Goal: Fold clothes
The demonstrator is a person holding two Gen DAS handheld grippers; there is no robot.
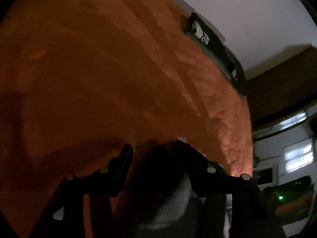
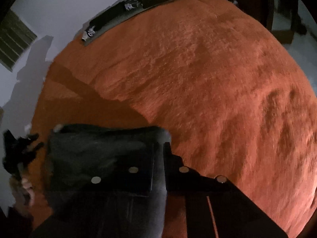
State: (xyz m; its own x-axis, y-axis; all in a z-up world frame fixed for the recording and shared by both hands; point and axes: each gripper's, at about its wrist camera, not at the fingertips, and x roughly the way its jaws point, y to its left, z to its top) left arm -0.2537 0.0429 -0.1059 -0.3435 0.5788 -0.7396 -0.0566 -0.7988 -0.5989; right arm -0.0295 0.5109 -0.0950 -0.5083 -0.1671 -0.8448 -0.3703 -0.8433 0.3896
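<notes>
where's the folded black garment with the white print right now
In the right wrist view the folded black garment with white print lies at the far upper-left edge of the orange fuzzy blanket, beside the white wall.

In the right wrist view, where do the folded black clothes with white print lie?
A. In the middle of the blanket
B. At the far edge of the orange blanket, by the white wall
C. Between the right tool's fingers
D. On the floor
B: the black clothes lie along the far edge of the orange blanket, next to the white wall.

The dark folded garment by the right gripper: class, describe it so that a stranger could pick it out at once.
Start from the big orange fuzzy blanket. At its near edge, under the right gripper, lies the dark grey folded garment. Unlike the black printed clothes at the far edge, it is plain, with no white print.
</notes>
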